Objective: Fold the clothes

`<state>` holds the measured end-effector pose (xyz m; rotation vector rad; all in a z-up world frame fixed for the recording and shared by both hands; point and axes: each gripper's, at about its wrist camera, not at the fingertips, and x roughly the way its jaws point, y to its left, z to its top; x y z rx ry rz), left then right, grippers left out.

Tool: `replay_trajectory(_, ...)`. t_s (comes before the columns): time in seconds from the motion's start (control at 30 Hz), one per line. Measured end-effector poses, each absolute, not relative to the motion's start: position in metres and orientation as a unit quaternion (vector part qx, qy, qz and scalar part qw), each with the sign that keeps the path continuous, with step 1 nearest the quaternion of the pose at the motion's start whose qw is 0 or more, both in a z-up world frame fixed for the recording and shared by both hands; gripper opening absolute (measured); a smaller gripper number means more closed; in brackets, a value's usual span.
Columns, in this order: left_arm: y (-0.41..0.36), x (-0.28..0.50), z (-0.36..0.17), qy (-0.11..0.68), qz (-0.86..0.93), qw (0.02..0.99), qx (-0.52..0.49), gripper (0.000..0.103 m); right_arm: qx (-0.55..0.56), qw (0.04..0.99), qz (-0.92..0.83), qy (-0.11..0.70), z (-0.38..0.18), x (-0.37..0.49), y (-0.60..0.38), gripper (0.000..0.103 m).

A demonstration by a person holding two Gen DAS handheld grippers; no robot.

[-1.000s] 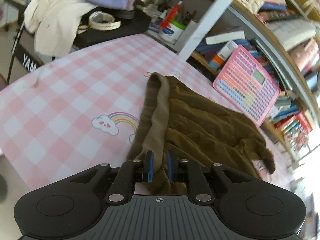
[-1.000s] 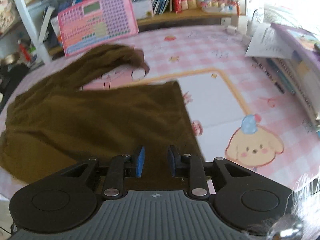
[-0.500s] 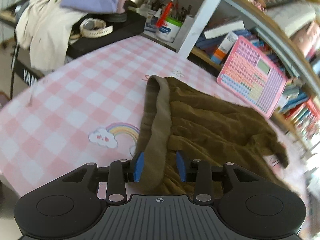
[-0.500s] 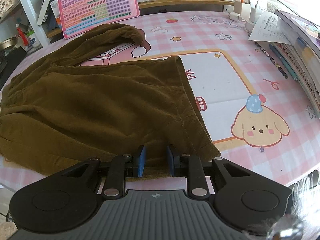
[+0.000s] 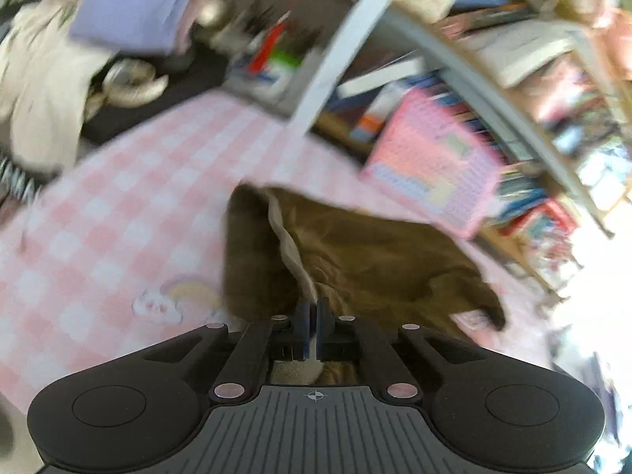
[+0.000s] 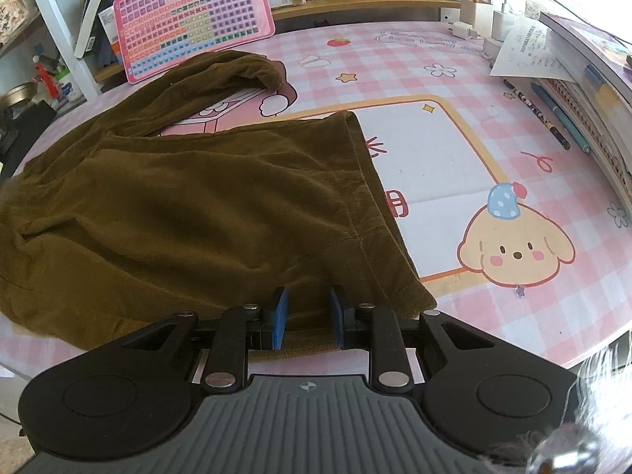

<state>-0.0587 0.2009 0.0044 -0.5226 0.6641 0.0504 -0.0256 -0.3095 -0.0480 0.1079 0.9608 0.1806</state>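
Olive-brown corduroy trousers (image 6: 189, 205) lie spread on the pink checked table mat (image 6: 493, 150), one leg curled toward the back. In the blurred left wrist view the trousers (image 5: 387, 260) show their lighter waistband lining (image 5: 292, 252). My left gripper (image 5: 312, 330) is shut on the waistband edge and lifts it. My right gripper (image 6: 308, 316) is open, its blue pads either side of the trouser leg hem at the near table edge.
A pink toy keyboard (image 6: 193, 12) leans on the bookshelf behind the trousers. Books, pens and papers (image 6: 568, 98) lie along the right side. Chargers stand at the back right. Heaped clothes (image 5: 79, 39) sit on a black stand past the left end.
My left gripper opened, then shut on the waistband and is moving fast, lifting it. My right gripper has moved to the leg hem at the table edge and opened slightly wider.
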Motion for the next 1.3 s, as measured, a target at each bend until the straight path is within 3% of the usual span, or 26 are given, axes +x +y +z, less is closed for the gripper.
replay_trajectory(0.17, 0.213, -0.057, -0.052, 0.408, 0.083, 0.879, -0.234, 0.002, 0.037, 0.883, 0.094, 0.459, -0.048, -0.023, -0.304, 0.023)
replay_trajectory(0.37, 0.214, -0.063, -0.05, 0.379, 0.107, 0.884, -0.251, 0.007, 0.026, 0.881, 0.104, 0.461, -0.048, -0.02, -0.302, 0.023)
replay_trajectory(0.5, 0.212, -0.064, -0.032, 0.341, 0.113, 0.901, -0.243, 0.028, 0.031, 0.882, 0.106, 0.459, -0.049, -0.021, -0.304, 0.023)
replay_trajectory(0.9, 0.171, -0.036, -0.055, 0.368, 0.086, 0.907, -0.185, 0.027, 0.045, 0.884, 0.111, 0.451, -0.05, -0.023, -0.308, 0.023)
replay_trajectory(1.0, 0.175, -0.035, -0.062, 0.378, 0.092, 0.903, -0.183, 0.016, 0.044, 0.886, 0.108, 0.449, -0.05, -0.024, -0.306, 0.023)
replay_trajectory(1.3, 0.174, -0.033, -0.06, 0.396, 0.098, 0.9, -0.156, 0.015, 0.029, 0.89, 0.123, 0.438, -0.053, -0.022, -0.297, 0.023)
